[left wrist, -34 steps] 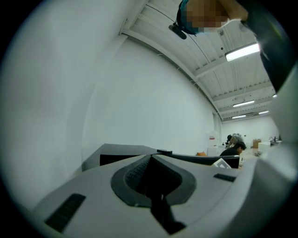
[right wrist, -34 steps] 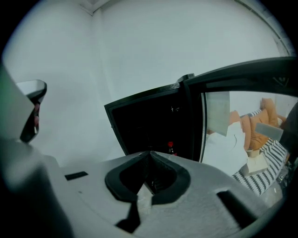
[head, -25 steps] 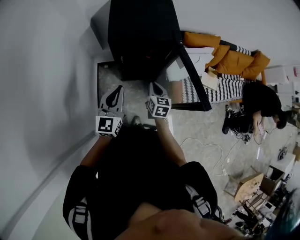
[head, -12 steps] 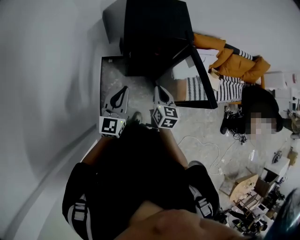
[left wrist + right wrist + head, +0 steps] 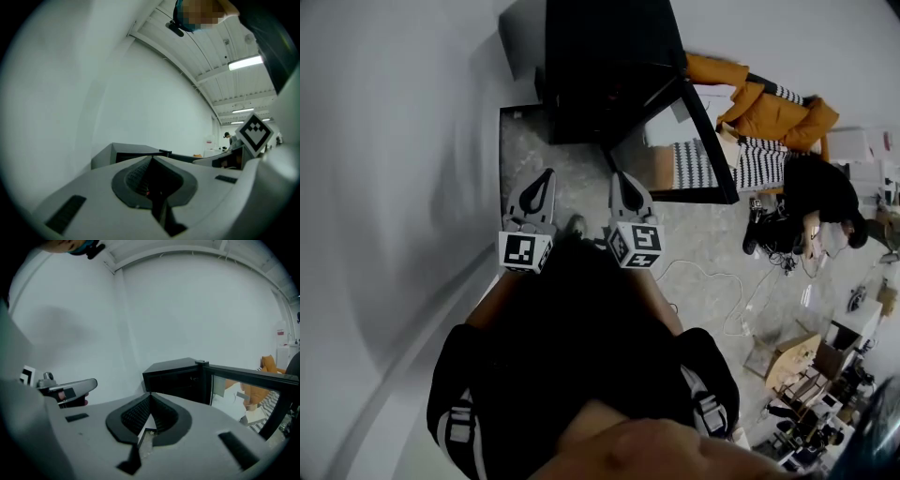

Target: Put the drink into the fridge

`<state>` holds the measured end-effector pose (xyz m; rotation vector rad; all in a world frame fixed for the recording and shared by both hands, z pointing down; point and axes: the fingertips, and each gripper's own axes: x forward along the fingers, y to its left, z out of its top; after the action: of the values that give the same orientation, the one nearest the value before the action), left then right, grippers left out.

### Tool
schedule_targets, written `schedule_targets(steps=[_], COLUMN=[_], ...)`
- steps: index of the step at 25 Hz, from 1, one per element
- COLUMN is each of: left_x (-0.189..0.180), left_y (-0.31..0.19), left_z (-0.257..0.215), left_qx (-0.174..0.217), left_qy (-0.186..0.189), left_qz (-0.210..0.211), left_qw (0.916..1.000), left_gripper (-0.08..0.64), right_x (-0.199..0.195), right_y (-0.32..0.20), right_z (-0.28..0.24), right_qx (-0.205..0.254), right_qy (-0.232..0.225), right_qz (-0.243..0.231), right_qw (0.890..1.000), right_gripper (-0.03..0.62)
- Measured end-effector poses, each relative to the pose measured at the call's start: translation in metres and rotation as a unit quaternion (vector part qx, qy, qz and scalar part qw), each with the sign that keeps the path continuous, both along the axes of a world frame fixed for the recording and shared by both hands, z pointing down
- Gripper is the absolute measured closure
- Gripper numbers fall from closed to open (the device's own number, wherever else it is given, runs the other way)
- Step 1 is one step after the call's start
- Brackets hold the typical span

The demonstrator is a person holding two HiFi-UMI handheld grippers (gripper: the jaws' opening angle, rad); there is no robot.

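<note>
Wearer: a black top (image 5: 572, 347) is seen at the bottom of the head view, with both forearms stretched forward.
Cubes: the left cube (image 5: 522, 251) and the right cube (image 5: 637, 244) are carried at the rear of the grippers, side by side and apart.
Left gripper (image 5: 549, 174): it is clenched, and in the left gripper view (image 5: 151, 158) its jaws are seen pressed together at the tips with nothing held between them. It is pointed toward the fridge.
Right gripper (image 5: 621, 178): it is likewise clenched and empty, and the tips are seen meeting in the right gripper view (image 5: 150, 393). It is held beside the left gripper, short of the fridge.
Floor (image 5: 712, 234): grey speckled ground is seen under the grippers, and a white cable (image 5: 712, 281) is trailed across it to the right.
Fridge (image 5: 600, 56): a low black cabinet is stood against the white wall (image 5: 394, 141), just beyond the gripper tips.
Door (image 5: 709, 141): it is swung wide open to the right, and the things behind it are shown through its glass.
Drink: it cannot be made out in any view, and the fridge's inside is too dark to be read.
Beyond the door: an orange jacket (image 5: 769, 117) is laid over a striped cloth (image 5: 759, 161).
Farthest: a person in black (image 5: 820, 197) is seen bent over at the right.
</note>
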<state>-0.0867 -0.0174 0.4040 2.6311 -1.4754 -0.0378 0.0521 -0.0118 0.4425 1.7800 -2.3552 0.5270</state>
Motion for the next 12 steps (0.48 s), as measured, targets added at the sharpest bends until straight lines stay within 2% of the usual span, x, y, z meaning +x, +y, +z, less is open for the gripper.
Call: schedule_targets(steps=[12], left_x=[-0.0025], left_y=[0.0003], left_z=[0.0046], left_qx=[-0.004], left_qy=[0.003], left_qz=[0.004], left_qw=[1.0], left_gripper=[0.555], right_x=[-0.0078], right_y=[-0.0002], right_z=[0.0], right_qx=[0.011], right_qy=[-0.013], right_qz=[-0.004], right_qw=[1.0], right_gripper=[0.592])
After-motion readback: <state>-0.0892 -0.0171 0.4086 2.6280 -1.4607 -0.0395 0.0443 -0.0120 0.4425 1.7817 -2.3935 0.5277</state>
